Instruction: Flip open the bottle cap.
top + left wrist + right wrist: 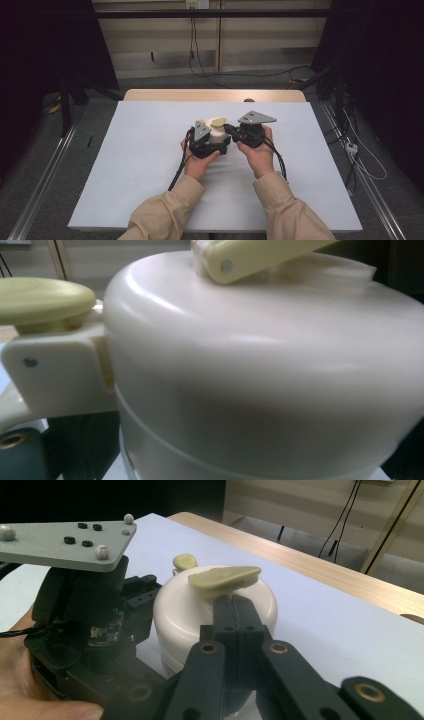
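Observation:
A cream-white lidded pot (pixel 216 132) (pixel 260 365) (pixel 175 610) stands mid-table. On its lid lies a yellow-green handle (pixel 218 121) (pixel 250 255) (pixel 225 577), and a small yellow-green knob (pixel 45 300) (pixel 185 561) sits at its side. My left gripper (pixel 212 141) (pixel 142 597) reaches round the pot's body from the left, jaws against its sides. My right gripper (pixel 231 131) (pixel 235 611) comes in from the right, its two jaws shut flat against each other. Their tips reach just under the handle's near end; whether they touch it I cannot tell.
The pot stands on a white sheet (pixel 150 175) over a wooden table (pixel 215 95). Both hands (pixel 257 155) rest on the sheet near its middle. Cables (pixel 177 170) trail from the grippers toward the front edge. Dark frames and rails flank the table.

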Motion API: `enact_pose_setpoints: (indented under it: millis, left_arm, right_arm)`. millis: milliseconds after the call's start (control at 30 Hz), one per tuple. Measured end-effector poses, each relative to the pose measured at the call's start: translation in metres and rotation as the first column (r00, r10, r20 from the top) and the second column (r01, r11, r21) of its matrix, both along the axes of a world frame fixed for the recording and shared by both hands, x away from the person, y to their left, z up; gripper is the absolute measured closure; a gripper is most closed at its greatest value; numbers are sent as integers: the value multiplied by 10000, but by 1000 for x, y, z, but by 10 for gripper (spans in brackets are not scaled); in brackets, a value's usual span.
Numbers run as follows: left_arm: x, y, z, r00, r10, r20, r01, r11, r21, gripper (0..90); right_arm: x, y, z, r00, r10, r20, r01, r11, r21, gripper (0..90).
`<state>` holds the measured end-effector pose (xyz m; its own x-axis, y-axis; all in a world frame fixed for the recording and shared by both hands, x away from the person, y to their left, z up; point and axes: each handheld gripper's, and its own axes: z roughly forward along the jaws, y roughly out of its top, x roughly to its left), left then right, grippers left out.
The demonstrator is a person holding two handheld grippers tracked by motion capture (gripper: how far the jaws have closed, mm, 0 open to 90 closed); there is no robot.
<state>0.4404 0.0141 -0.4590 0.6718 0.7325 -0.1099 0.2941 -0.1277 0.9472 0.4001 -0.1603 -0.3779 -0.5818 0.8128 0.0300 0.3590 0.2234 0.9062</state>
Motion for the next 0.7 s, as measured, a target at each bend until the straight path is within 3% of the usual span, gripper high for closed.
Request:
enact_pose_setpoints:
  millis: [700]
  left_arm:
    - [0,0,0,10000,-3,-6,3,10000,-4,49]
  right_arm:
    - [2,2,1,10000,-10,30,10,10000,-48,900]
